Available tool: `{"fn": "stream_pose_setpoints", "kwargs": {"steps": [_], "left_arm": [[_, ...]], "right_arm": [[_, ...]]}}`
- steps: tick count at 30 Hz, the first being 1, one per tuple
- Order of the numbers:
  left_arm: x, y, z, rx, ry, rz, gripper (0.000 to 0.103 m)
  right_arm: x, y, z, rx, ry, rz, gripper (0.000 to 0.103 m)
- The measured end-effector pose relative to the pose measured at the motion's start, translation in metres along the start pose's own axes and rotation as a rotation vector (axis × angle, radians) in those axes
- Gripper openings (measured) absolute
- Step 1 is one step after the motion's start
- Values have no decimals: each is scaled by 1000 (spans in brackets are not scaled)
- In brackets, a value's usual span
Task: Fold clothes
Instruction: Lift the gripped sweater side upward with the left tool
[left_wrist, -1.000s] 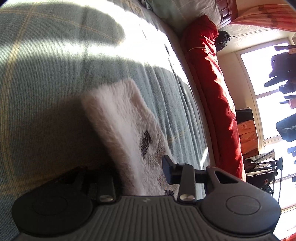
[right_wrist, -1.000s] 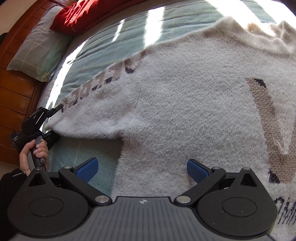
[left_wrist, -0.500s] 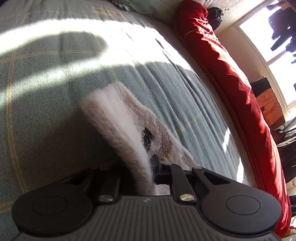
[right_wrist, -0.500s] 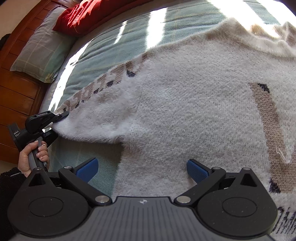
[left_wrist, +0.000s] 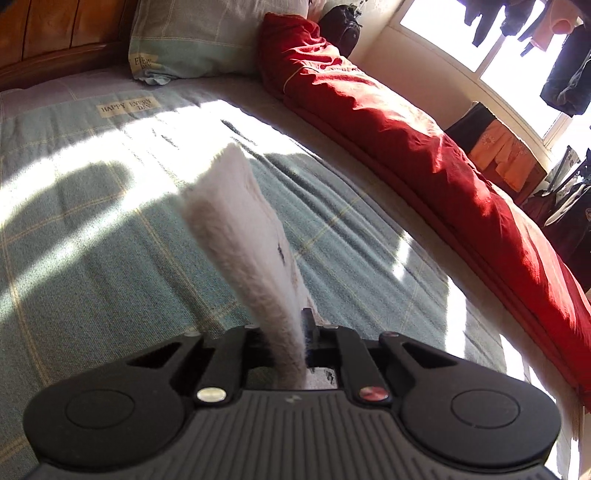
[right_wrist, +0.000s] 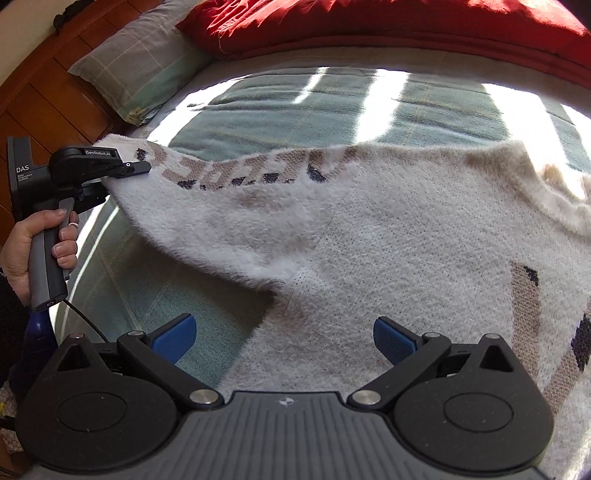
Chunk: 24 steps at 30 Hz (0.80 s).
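I hold the left claw (left_wrist: 301, 332) pinched on the cuff end of the sweater (right_wrist: 388, 236) sleeve (left_wrist: 243, 229). In the left wrist view the fuzzy white sleeve runs forward from between the pressed-together fingers, standing on edge above the bed (left_wrist: 92, 229). In the right wrist view the same claw (right_wrist: 138, 168) grips the sleeve tip at the left, and the sleeve hangs lifted off the green plaid bedcover, casting a shadow below it. A hand (right_wrist: 33, 251) wraps the left claw's handle.

The right claw (right_wrist: 282, 338) is spread wide; its blue pads (right_wrist: 175, 336) grip nothing. It hovers over the lower edge of the sweater body, near the armpit.

The sweater body lies flat on the bed, white with beige and dark knitted lettering. The collar sits at the far right.

A red quilt (left_wrist: 424, 147) lies along the far edge of the bed. A plaid pillow (right_wrist: 136, 70) rests against the wooden headboard (left_wrist: 55, 33).
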<state>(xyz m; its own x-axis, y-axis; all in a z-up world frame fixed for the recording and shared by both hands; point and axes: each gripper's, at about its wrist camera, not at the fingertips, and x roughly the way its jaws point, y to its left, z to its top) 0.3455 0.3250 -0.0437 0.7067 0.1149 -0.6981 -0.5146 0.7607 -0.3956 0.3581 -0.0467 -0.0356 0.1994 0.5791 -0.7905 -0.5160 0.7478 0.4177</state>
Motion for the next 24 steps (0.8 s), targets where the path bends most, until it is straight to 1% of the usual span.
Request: {"fn": "stream_pose_setpoints", "kwargs": {"steps": [8,13,19,24], "left_arm": [[-23,-46,1,66,-35,-85,7],[-38,-77,-3,72,-36,-169,7],[-53,-122,-15,123,-29,-278,7],[-59,-157,-28,161,-29,-346,7]], "right_arm": [[-18,-11,-9,26,-28,-24,103],[-32,-21,-15,48,-52,-39,103],[-51,-35,-25,82,-83,-62,103],[-68,-48,-37,107,-104,-77,103]]}}
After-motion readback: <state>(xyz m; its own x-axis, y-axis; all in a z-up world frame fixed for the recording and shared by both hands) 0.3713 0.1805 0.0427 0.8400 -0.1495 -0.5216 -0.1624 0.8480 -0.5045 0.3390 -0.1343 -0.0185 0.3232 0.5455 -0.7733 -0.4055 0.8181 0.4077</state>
